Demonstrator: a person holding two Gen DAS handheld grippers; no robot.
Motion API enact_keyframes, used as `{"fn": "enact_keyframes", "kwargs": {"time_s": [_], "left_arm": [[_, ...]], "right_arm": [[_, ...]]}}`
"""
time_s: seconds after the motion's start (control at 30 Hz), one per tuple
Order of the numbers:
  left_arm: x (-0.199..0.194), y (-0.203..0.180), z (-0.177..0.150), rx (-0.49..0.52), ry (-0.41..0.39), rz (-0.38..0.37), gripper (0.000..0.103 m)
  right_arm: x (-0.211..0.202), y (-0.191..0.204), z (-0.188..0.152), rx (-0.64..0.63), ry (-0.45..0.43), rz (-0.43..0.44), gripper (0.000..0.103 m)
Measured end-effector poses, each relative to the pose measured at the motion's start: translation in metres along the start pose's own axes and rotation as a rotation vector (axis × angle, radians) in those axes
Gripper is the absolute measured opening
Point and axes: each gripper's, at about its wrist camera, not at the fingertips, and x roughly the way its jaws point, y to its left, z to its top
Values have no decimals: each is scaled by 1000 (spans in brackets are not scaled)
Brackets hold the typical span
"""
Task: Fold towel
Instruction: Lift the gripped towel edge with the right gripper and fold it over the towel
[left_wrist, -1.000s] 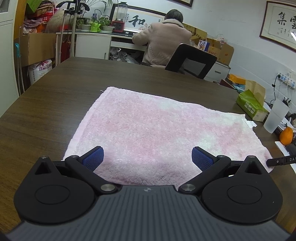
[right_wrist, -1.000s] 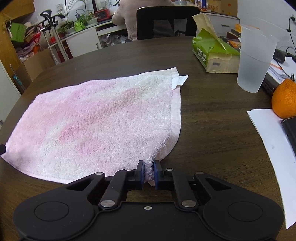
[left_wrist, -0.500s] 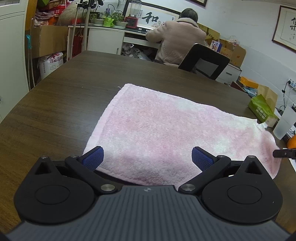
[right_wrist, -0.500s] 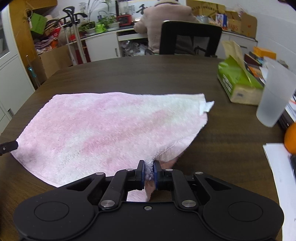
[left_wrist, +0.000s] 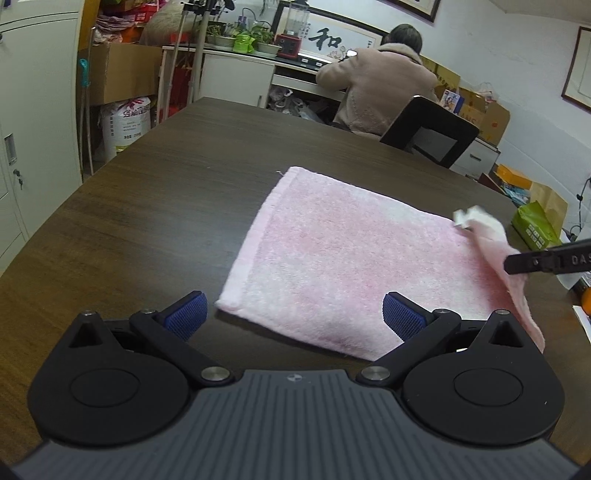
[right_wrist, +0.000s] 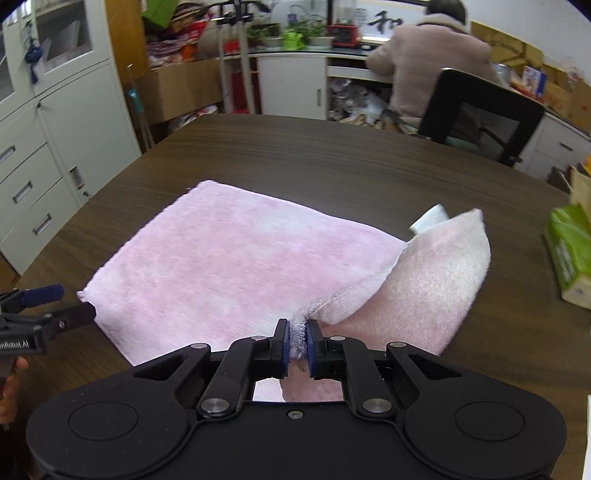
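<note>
A pink towel lies on the dark wooden table. My right gripper is shut on the towel's near right corner and holds it off the table, so the right edge curls over with its underside showing. A white label sticks out at the far right corner. My left gripper is open just before the towel's near left corner, its blue pads on either side and not touching the cloth. The right gripper's tip shows at the right in the left wrist view.
A green tissue pack stands at the table's right. A person in a beige coat sits at a desk behind the table on a black chair. Cabinets and boxes line the left wall.
My right gripper rose and moved left with the towel corner, lifting and curling the right edge over. My left gripper shifted left, toward the near left corner.
</note>
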Motion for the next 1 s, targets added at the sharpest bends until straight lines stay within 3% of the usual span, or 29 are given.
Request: {"fn": "enact_keyframes", "kwargs": {"time_s": [0.53, 1.0], "left_arm": [[-31, 67, -10, -120, -28, 30, 103], [-38, 91, -18, -166, -24, 50, 103]], "right_arm": [[52, 118, 56, -182, 62, 109, 9], [69, 196, 53, -326, 114, 176, 9]]}}
